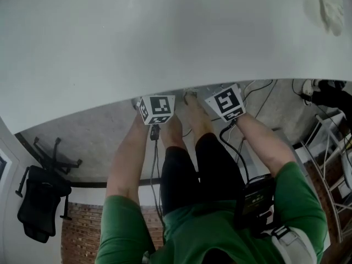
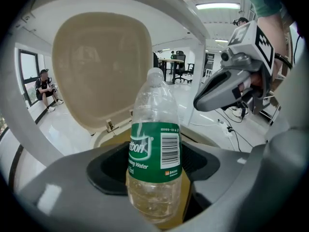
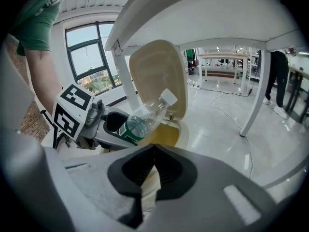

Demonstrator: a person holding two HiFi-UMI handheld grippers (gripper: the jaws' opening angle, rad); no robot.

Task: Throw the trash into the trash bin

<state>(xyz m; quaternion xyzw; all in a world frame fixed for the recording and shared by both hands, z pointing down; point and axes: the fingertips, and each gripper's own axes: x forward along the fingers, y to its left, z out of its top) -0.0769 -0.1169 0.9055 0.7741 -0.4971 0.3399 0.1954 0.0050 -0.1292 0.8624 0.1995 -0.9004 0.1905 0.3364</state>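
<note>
A clear plastic bottle (image 2: 154,144) with a green label stands between the jaws of my left gripper (image 2: 154,178), which is shut on it. Right behind it is the cream trash bin (image 2: 116,140), its lid (image 2: 99,71) raised. In the right gripper view the bottle (image 3: 145,119) leans over the bin's rim (image 3: 182,133), held by the left gripper (image 3: 104,129). My right gripper (image 3: 153,168) is shut on a whitish scrap of paper (image 3: 149,187). In the head view only the marker cubes of the left gripper (image 1: 155,110) and right gripper (image 1: 225,102) show, at the table's edge.
The white table (image 1: 165,32) hangs over the bin and both grippers, with its leg (image 3: 256,95) to the right. A crumpled white paper (image 1: 330,4) lies on the tabletop. Cables (image 3: 227,112) run over the floor. A black chair (image 1: 38,202) stands at the left.
</note>
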